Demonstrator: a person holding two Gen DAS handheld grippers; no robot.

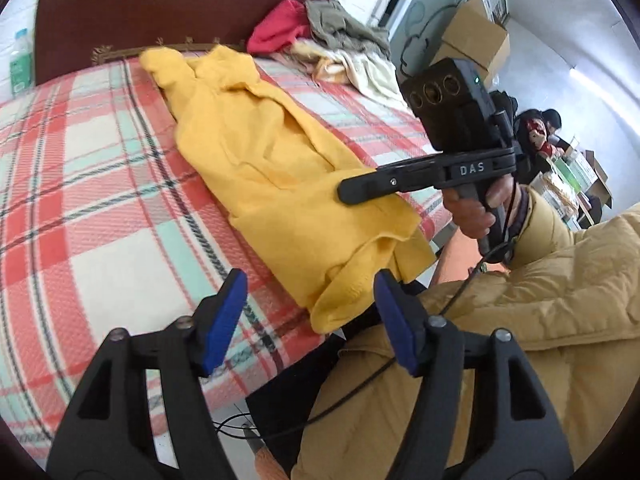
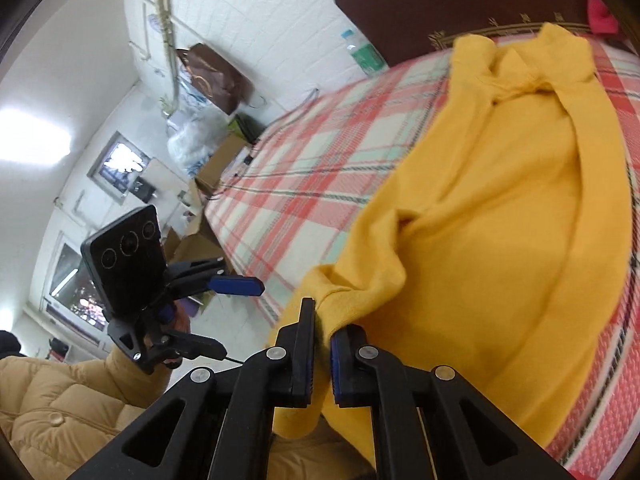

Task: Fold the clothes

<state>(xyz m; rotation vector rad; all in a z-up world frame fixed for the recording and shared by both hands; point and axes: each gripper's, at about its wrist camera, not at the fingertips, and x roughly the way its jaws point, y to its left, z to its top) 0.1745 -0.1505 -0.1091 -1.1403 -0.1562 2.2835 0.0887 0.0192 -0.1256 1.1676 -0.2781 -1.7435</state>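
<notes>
The yellow sweater (image 1: 272, 168) lay lengthwise mid-frame on the plaid blanket (image 1: 88, 184), still unfolded. The right gripper (image 2: 322, 344) had pinched its near hem; the left gripper (image 1: 310, 320) stood wide apart, empty. More clothes (image 1: 328, 40) waited at upper right, so most folding remained.

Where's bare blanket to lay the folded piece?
Free: the plaid blanket between the yellow garment and the bottle side, down to the near edge. Crowded: the far corner by the headboard, under the clothes pile.
</notes>
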